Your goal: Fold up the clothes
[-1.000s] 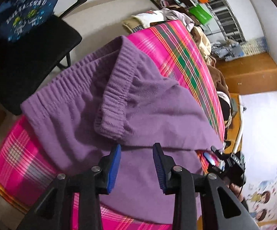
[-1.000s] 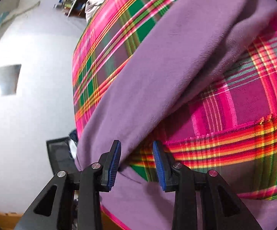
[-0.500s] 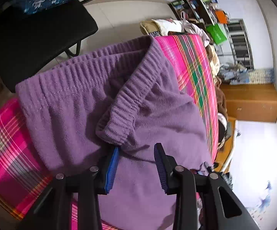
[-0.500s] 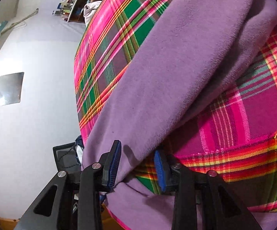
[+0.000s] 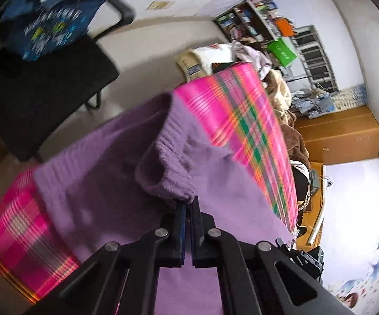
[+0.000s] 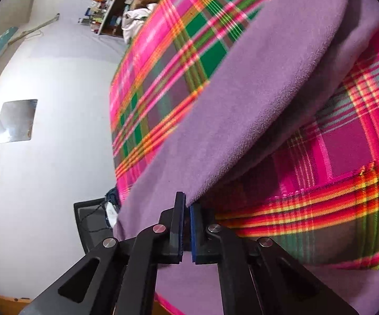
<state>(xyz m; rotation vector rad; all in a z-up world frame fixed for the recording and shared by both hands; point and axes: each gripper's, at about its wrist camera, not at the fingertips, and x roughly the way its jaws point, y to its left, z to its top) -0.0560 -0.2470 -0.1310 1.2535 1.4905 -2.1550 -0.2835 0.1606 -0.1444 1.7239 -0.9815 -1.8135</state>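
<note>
Purple fleece trousers (image 5: 105, 183) lie across a pink plaid blanket (image 5: 242, 115) covering the bed. Left tool (image 5: 188, 210) is clamped tight on the ribbed waistband (image 5: 168, 165); right tool (image 6: 187, 210) is pinched shut on the trousers' lower edge. Beyond the bed stand a black office chair (image 5: 45, 84) draped with a navy printed garment (image 5: 53, 26), a cluttered bookshelf (image 5: 252, 23), heaped clothes (image 5: 242, 52) and a wooden cabinet (image 5: 341, 136) against pale walls.

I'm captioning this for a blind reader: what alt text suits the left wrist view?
The left gripper is shut on the ribbed waistband of purple trousers lying on a pink plaid cloth; a black chair stands behind.
</note>
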